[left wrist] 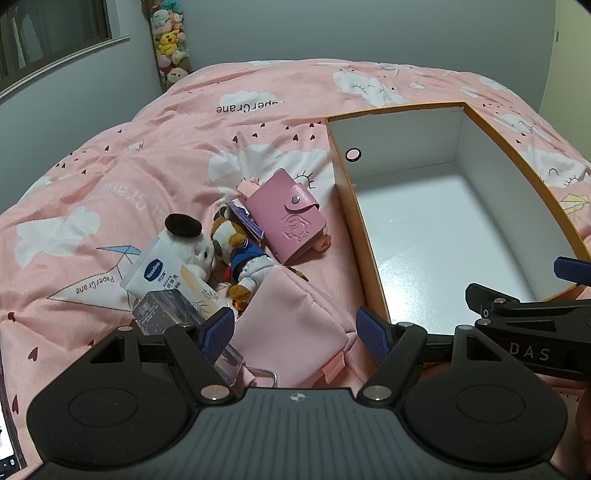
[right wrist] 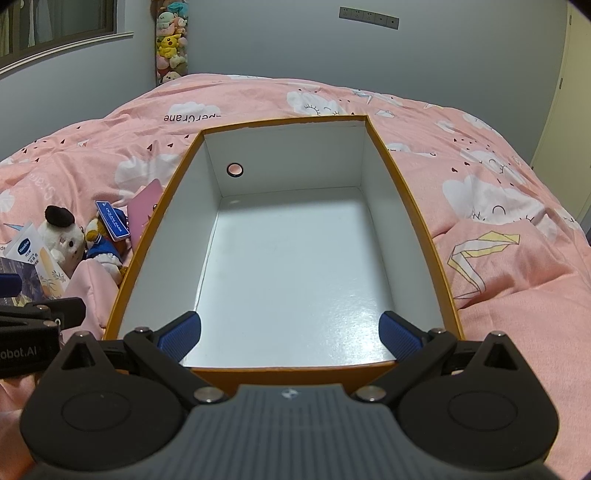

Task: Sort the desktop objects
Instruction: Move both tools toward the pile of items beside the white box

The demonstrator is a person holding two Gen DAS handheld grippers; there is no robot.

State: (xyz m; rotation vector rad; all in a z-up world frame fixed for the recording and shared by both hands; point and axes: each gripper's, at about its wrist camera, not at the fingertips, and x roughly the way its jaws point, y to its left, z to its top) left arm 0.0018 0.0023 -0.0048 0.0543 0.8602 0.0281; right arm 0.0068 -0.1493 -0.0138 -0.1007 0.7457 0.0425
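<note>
An orange box [right wrist: 417, 229] with a white inside lies empty on the bed. My right gripper [right wrist: 290, 336] hovers open over its near end, nothing between the fingers. To the left of the box lies a pile: a pink card holder [left wrist: 291, 221], a white plush with a black beret [left wrist: 192, 243], a bear plush in a blue sailor suit [left wrist: 245, 262], a Vaseline pack [left wrist: 159, 275], a clear box [left wrist: 166, 310] and a pink pouch [left wrist: 295, 317]. My left gripper [left wrist: 295, 334] is open, tilted down over the pouch, a pad at each side of it.
A pink duvet [left wrist: 147, 147] with clouds and paper cranes covers the bed. The box's far wall has a round hole [right wrist: 235, 170]. A column of plush toys [left wrist: 171, 40] hangs in the far corner beside a window [left wrist: 55, 29]. Wall sockets [right wrist: 369, 16] sit high up.
</note>
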